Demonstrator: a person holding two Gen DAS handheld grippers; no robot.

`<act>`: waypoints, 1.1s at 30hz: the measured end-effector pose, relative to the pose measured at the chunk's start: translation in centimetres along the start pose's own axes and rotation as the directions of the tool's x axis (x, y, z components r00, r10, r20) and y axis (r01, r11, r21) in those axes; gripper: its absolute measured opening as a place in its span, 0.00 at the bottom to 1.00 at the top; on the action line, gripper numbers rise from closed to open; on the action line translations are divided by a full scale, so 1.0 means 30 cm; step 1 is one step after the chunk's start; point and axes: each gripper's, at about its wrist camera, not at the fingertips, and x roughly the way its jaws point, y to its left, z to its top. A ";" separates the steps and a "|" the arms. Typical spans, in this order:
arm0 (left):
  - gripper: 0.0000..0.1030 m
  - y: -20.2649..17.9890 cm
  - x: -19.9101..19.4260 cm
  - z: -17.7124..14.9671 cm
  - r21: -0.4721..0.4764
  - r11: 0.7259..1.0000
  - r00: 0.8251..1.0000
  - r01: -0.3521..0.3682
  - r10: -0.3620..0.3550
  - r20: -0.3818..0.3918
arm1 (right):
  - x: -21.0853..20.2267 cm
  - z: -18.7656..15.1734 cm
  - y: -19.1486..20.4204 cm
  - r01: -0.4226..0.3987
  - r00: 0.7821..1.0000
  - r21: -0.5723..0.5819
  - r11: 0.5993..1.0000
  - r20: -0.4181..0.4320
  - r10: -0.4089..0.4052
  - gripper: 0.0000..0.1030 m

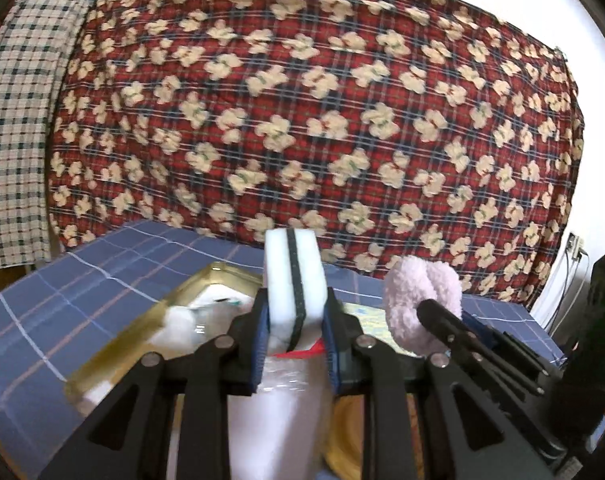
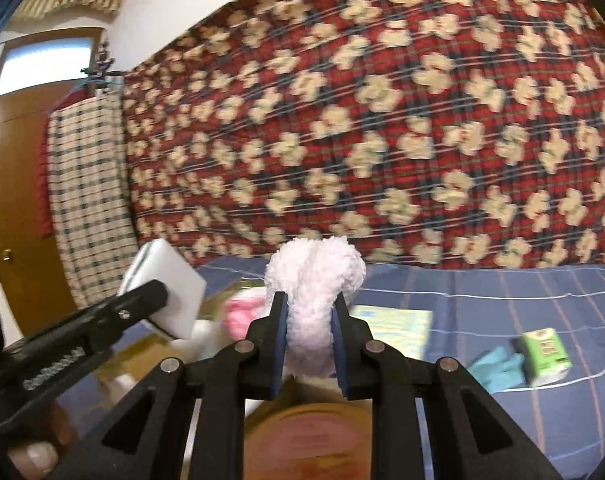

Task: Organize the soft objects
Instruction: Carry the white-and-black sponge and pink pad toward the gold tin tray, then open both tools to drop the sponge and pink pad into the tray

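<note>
My left gripper [image 1: 294,316] is shut on a white sponge with a black stripe [image 1: 290,280], held upright above a gold-rimmed tray [image 1: 142,332]. The sponge also shows at left in the right wrist view [image 2: 166,288]. My right gripper [image 2: 311,312] is shut on a fluffy pale pink cloth [image 2: 314,284], held in the air beside the sponge; the cloth shows right of the sponge in the left wrist view [image 1: 422,296]. White soft items [image 1: 182,320] and a pink one [image 2: 242,312] lie in the tray below.
A blue checked cloth covers the table [image 2: 502,292]. On it lie a pale yellow-green cloth [image 2: 398,324], a turquoise cloth [image 2: 498,368] and a green tissue pack [image 2: 546,356]. A round wooden object [image 2: 314,440] sits under the right gripper. A red patterned blanket [image 1: 322,100] hangs behind.
</note>
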 end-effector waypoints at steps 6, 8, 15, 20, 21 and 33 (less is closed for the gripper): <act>0.22 0.109 -0.026 -0.006 0.007 0.999 0.998 -0.051 0.051 -0.046 | 0.037 -0.011 0.112 -0.084 0.994 0.001 0.996 -0.067 0.084 0.23; 0.22 0.144 -0.026 -0.015 0.000 0.997 0.996 -0.071 0.071 -0.061 | 0.061 -0.028 0.142 -0.108 0.989 0.005 0.994 -0.104 0.108 0.23; 0.23 0.214 -0.025 -0.035 -0.008 0.995 0.991 -0.101 0.100 -0.091 | 0.108 -0.070 0.205 -0.131 0.979 -0.033 0.991 -0.162 0.124 0.23; 0.23 0.221 -0.028 -0.039 -0.002 0.994 0.990 -0.112 0.112 -0.091 | 0.125 -0.078 0.215 -0.147 0.974 -0.022 0.989 -0.177 0.141 0.23; 0.23 0.222 -0.030 -0.041 -0.001 0.994 0.990 -0.113 0.112 -0.087 | 0.125 -0.078 0.214 -0.150 0.973 -0.021 0.988 -0.179 0.144 0.23; 0.69 0.248 -0.069 -0.039 0.000 0.986 0.985 -0.167 0.167 -0.049 | 0.117 -0.101 0.194 -0.170 0.971 0.010 0.985 -0.171 0.169 0.64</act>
